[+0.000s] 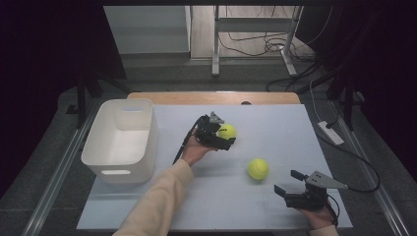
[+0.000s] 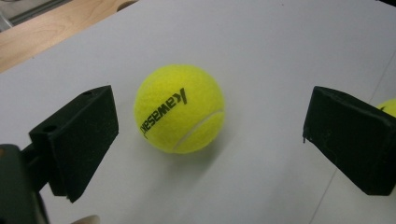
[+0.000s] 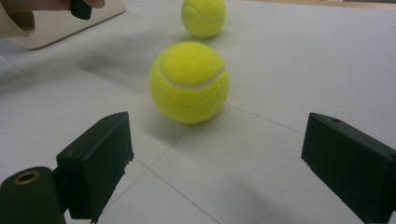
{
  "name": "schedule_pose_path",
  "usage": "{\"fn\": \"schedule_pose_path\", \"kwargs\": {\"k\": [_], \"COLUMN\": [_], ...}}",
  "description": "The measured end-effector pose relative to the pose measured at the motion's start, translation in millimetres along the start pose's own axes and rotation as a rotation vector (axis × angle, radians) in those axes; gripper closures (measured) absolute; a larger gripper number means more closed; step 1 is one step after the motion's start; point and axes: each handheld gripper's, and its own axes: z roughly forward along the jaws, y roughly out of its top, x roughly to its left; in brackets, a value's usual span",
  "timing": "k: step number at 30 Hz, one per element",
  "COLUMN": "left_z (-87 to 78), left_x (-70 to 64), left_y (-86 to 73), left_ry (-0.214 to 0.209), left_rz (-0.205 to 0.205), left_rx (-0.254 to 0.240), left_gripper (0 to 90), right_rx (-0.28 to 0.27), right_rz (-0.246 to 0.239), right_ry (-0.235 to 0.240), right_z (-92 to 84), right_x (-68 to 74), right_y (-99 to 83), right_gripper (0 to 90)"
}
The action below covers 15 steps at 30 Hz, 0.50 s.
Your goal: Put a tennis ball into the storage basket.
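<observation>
At the far left of the high view your white bin (image 1: 120, 140) stands on the pale surface (image 1: 275, 123), near its left edge, with nothing visible inside it. Just to the right of the bin, your left hand-held gripper (image 1: 227, 136) reaches toward the middle of the surface, its cable trailing back along your cream sleeve (image 1: 157, 201). Its jaws stand wide apart around the far tennis ball (image 1: 227, 131); in the left gripper view that ball (image 2: 179, 108) rests on the surface between the two black jaws, with clear gaps on both sides, so neither jaw touches it. The black lettering on its felt faces that camera. Moving right and toward you, the near tennis ball (image 1: 258, 168) rests on the surface by itself, apart from the first ball. At the right, your right hand-held gripper (image 1: 287, 183) sits low near the front edge of the surface and points left toward this ball, with its jaws spread wide and nothing between them. In the right gripper view the near tennis ball (image 3: 189, 82) lies just ahead of the open jaws, centred between them but beyond their tips, and the far ball (image 3: 204, 17) shows behind it.
</observation>
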Motion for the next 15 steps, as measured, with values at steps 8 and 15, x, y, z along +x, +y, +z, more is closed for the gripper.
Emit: {"fn": "schedule_pose_path", "kwargs": {"k": [8, 15], "left_z": [8.6, 15.5], "left_x": [1.9, 4.5], "left_y": [0.8, -0.5], "left_ry": [0.013, 0.012], "left_rz": [-0.005, -0.012], "left_rx": [0.011, 0.027], "left_gripper": [4.0, 3.7], "right_rx": [-0.006, -0.005], "right_rz": [-0.002, -0.003], "right_ry": [-0.002, -0.001], "right_z": [-1.5, -1.4], "right_x": [-0.3, -0.4], "right_y": [0.0, 0.0], "right_gripper": [8.4, 8.4]}}
